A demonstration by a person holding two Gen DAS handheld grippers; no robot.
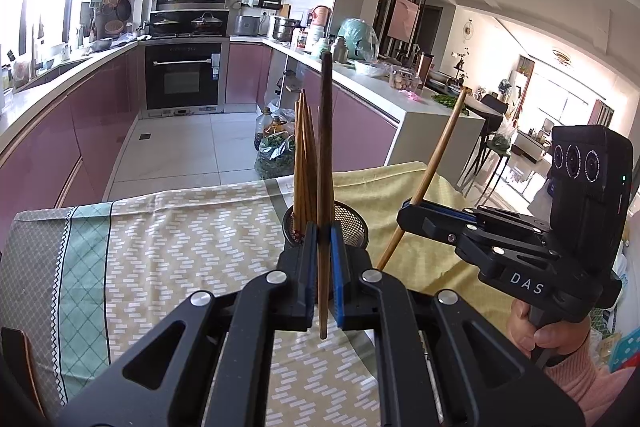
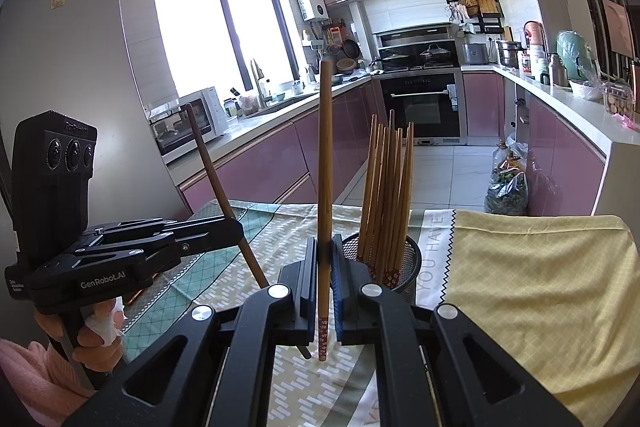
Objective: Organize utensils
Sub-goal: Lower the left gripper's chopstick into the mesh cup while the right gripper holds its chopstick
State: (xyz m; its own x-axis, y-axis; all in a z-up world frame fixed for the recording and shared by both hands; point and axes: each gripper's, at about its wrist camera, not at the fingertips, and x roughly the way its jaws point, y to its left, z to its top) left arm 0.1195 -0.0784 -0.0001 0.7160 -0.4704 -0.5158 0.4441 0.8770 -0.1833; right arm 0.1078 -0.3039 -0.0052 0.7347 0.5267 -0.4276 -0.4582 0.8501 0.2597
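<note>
The mesh holder [image 1: 352, 227] is largely hidden behind the left tongs [image 1: 322, 239], so the feet of the chopsticks [image 1: 303, 163] inside it cannot be seen. In the right wrist view the holder's [image 2: 408, 263] base sits behind the right tongs [image 2: 325, 259]. The patterned cloth [image 2: 520, 287] covers the worktop entirely, and both hands [image 1: 552, 335] are cut off by the frame's edge.

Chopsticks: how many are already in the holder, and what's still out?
Done: a bundle of chopsticks stands upright in the mesh holder on the tablecloth. In hand: the left gripper clamps a dark chopstick, the right gripper a lighter chopstick. Left: both still need dropping in. No loose ones show on the cloth.
</note>
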